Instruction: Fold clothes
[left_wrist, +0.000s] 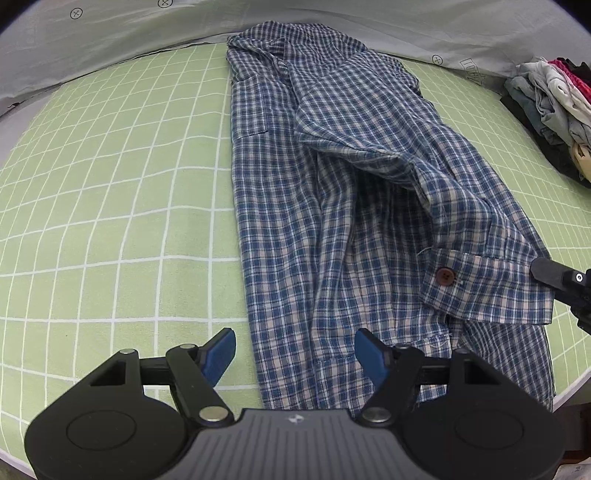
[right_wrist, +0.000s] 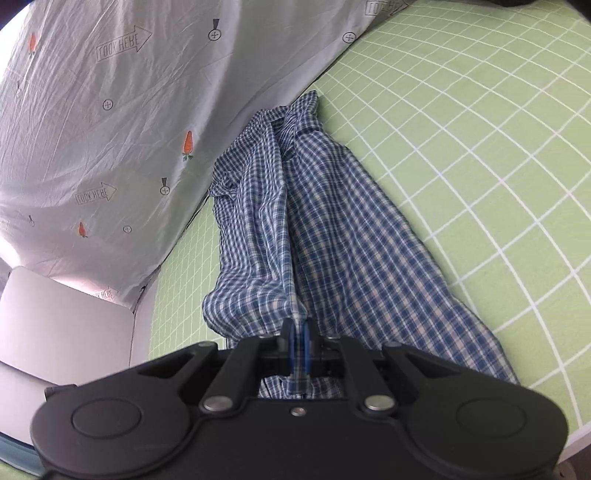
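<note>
A blue plaid shirt (left_wrist: 332, 192) lies lengthwise on the green checked bed (left_wrist: 110, 184). The right hand-held gripper (right_wrist: 298, 341) is clenched on its cuff (left_wrist: 491, 284); the left hand-held gripper (left_wrist: 295, 354) hangs released above the hem.

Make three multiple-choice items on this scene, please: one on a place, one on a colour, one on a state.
1. Where is the pile of clothes, in the left wrist view?
A. far right
B. far left
C. on the shirt

2. What colour is the button on the plaid shirt?
A. white
B. reddish brown
C. green

3. How is the right gripper?
A. wide open
B. shut on the shirt
C. shut on nothing

Answers: 1 A, it lies at the right edge of the green sheet; 2 B, dark red-brown on the cuff; 3 B, cloth is pinched between its pads.
</note>
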